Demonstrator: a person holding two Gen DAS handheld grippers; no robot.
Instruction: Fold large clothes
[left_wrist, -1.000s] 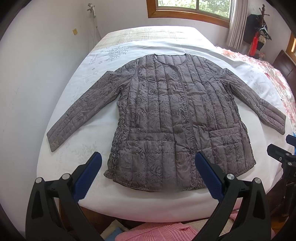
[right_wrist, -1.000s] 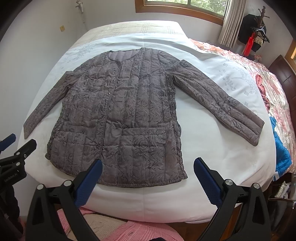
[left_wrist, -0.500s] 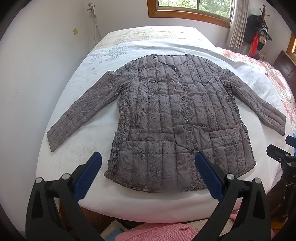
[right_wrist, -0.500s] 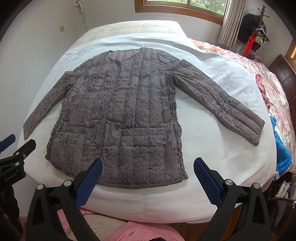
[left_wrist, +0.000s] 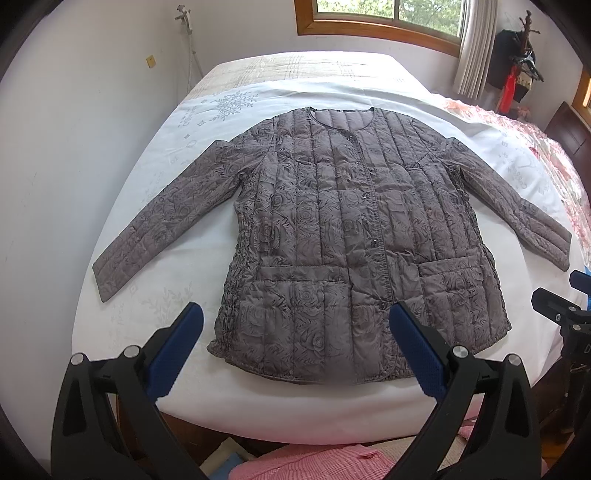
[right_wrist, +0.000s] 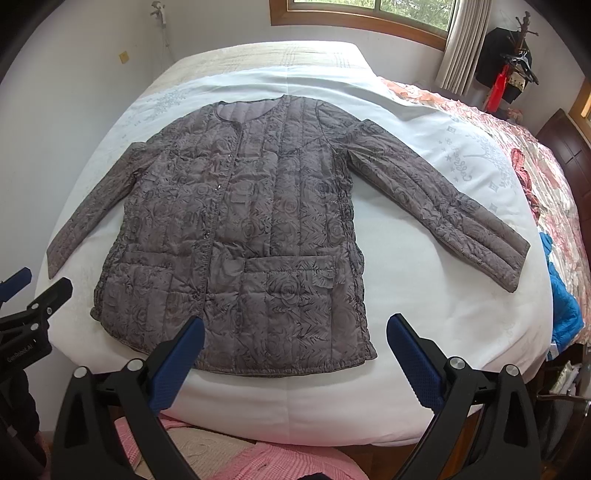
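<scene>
A grey quilted jacket (left_wrist: 354, 229) (right_wrist: 258, 236) with a rose pattern lies flat and buttoned on the white bed sheet (left_wrist: 177, 184) (right_wrist: 424, 266), collar toward the window, both sleeves spread outward. My left gripper (left_wrist: 295, 354) hovers open above the near hem, left of the button line, holding nothing. My right gripper (right_wrist: 295, 354) also stands open above the hem, over the jacket's right pocket side, empty. Each gripper shows at the edge of the other's view: the right gripper (left_wrist: 561, 314) and the left gripper (right_wrist: 26, 306).
The bed fills the room between a white wall (left_wrist: 55, 147) on the left and a floral quilt (right_wrist: 535, 166) on the right. A blue garment (right_wrist: 561, 295) lies at the right edge. Pink checked cloth (left_wrist: 314, 461) sits below the near bed edge. A window (left_wrist: 388, 18) is behind.
</scene>
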